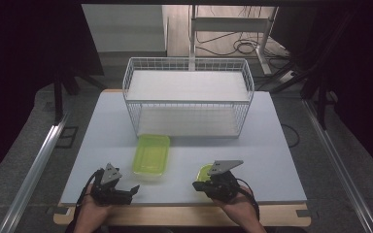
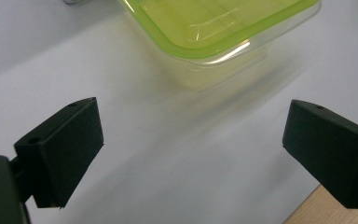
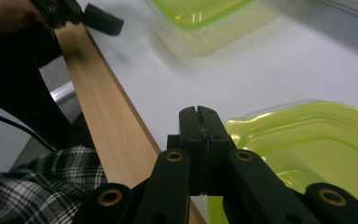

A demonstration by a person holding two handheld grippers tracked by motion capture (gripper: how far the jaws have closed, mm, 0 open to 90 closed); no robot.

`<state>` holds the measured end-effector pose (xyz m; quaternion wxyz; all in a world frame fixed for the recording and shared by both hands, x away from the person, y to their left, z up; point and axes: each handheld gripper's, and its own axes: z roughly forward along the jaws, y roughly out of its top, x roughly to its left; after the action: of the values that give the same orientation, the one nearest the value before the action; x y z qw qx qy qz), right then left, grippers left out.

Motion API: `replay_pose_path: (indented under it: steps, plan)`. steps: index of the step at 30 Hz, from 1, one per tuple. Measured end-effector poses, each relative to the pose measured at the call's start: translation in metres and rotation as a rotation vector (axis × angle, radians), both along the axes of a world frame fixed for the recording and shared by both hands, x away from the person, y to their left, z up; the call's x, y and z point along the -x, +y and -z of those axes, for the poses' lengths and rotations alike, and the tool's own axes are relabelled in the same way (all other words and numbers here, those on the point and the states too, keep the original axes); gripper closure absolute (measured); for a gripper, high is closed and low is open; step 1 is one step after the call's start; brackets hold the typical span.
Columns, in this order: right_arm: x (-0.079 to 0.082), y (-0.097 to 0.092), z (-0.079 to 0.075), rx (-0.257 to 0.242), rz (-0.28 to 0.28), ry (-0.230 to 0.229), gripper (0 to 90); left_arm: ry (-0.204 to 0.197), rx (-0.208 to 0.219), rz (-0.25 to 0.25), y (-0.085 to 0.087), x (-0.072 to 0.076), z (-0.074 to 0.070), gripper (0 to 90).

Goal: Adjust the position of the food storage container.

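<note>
Lid (image 1: 204,172) half hidden beneath closed right tool (image 1: 209,185), left tool (image 1: 119,190) wide open, empty

Two green plastic containers (image 1: 151,154) (image 1: 204,172), one white wire shelf rack (image 1: 188,97), one table (image 1: 272,160), two handheld grippers (image 1: 126,190) (image 1: 200,185).
</note>
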<state>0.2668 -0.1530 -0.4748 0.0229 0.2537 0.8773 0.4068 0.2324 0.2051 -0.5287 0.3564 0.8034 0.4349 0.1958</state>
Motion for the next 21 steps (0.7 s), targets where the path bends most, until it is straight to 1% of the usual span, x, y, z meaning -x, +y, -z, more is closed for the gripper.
replay_pose_path:
  steps: [2,4,7,8,10,14,21]
  plan:
    - [0.000,0.003,0.002,0.009,-0.004,-0.001,88.8,-0.002,0.002,-0.002,0.000,0.000,0.000,4.6]
    - [-0.001,0.005,0.006,0.030,-0.002,-0.005,88.9,-0.001,0.001,-0.001,0.000,0.000,0.000,4.6]
    - [-0.002,0.002,0.006,0.021,0.005,0.000,88.9,-0.001,-0.004,-0.001,-0.001,0.000,0.000,4.6]
    - [-0.004,-0.001,0.006,0.023,0.017,-0.004,88.9,0.000,-0.006,-0.002,-0.001,0.000,0.000,4.6]
    - [-0.007,-0.006,0.006,0.016,0.031,0.004,88.9,-0.001,-0.006,-0.003,-0.001,0.000,0.000,4.7]
    - [-0.012,-0.017,0.006,0.023,0.069,0.002,88.8,0.000,-0.009,-0.003,-0.001,0.000,0.000,4.7]
    - [-0.021,-0.042,0.007,0.025,0.138,0.009,88.9,0.005,-0.011,-0.002,-0.001,0.000,0.001,4.8]
